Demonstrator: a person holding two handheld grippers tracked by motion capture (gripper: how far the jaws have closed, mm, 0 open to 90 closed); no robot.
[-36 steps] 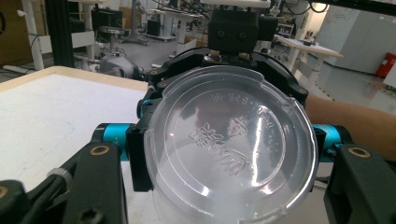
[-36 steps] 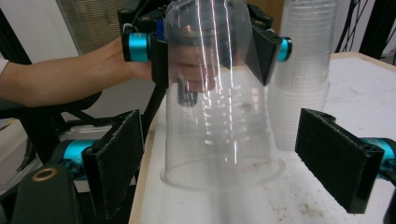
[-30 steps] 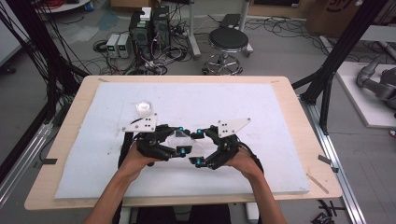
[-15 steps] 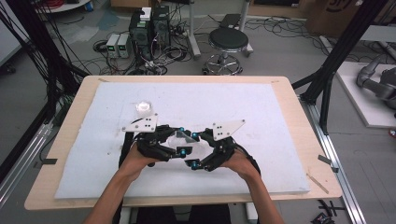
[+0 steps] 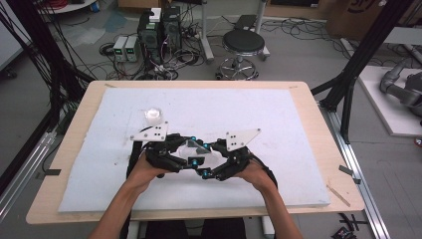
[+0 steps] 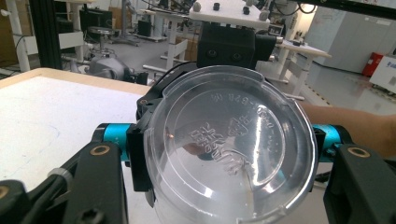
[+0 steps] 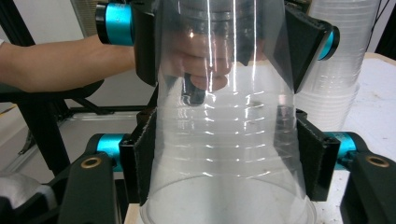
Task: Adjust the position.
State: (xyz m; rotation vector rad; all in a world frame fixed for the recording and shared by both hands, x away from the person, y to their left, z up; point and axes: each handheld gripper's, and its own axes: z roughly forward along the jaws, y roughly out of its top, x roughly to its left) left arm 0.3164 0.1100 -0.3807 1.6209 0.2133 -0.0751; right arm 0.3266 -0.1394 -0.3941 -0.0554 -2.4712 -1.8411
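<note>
Gripping one clear plastic cup (image 5: pixel 191 149) together, the left claw (image 5: pixel 185 153) and right claw (image 5: pixel 205 158) are each pinched on it; a stack of cups (image 5: pixel 154 116) waits nearby, so separation seems unfinished.

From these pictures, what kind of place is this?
Probably a robotics lab or workshop: computer towers with tangled cables on the floor, black frame posts around the table, more workbenches behind.

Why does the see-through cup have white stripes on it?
In the right gripper view, room lights glare off the cup as bright streaks; in the left gripper view its base shows soft reflections and the room behind is blurry; the high view is evenly lit.
</note>
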